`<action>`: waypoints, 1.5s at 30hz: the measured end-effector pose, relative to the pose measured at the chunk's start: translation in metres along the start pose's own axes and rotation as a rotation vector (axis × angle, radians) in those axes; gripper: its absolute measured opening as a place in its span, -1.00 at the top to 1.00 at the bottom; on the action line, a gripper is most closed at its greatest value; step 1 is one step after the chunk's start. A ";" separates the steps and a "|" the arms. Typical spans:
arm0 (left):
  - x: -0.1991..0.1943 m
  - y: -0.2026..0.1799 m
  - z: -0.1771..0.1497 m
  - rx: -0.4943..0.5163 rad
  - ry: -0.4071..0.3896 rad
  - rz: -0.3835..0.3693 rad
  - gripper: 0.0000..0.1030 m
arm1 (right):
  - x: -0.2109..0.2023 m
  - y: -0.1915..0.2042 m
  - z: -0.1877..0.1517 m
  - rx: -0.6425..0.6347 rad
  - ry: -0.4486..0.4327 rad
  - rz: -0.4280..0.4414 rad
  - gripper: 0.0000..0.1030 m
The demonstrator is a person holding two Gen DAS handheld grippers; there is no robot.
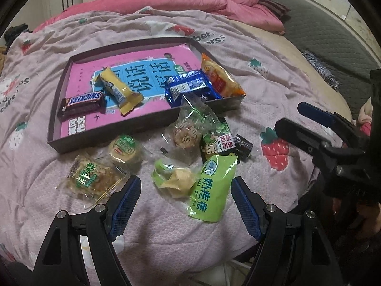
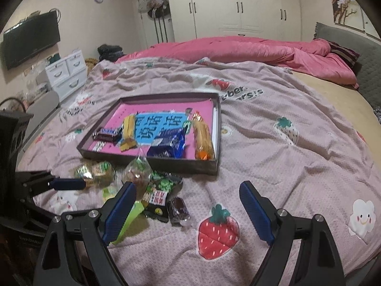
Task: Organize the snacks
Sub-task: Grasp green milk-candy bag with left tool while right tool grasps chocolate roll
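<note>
A bed with a strawberry-print cover (image 2: 273,143) lay beyond the fingers; behind it stood white wardrobes (image 2: 238,7), left a wall-mounted television (image 2: 31,40).

Dim indoor light, perhaps slightly blurred.

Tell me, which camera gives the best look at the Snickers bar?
The left wrist view: the Snickers bar lies in the tray with its name plainly readable. In the right wrist view the bar is smaller and blurred, so the lettering cannot be read.
</note>
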State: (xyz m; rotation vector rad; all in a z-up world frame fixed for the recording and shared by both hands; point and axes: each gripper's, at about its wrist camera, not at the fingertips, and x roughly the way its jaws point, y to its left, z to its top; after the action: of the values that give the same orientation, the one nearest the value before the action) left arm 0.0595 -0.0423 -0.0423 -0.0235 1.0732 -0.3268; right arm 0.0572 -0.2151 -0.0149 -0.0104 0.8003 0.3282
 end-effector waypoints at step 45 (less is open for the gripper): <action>0.060 -0.001 0.002 0.003 0.074 -0.016 -0.43 | 0.076 0.005 -0.024 -0.145 0.228 0.038 0.02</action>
State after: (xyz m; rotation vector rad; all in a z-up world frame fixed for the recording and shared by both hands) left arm 0.0866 -0.0598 -0.0923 -0.0170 1.1462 -0.3459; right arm 0.0884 -0.1914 -0.0845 -0.1714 1.0015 0.4261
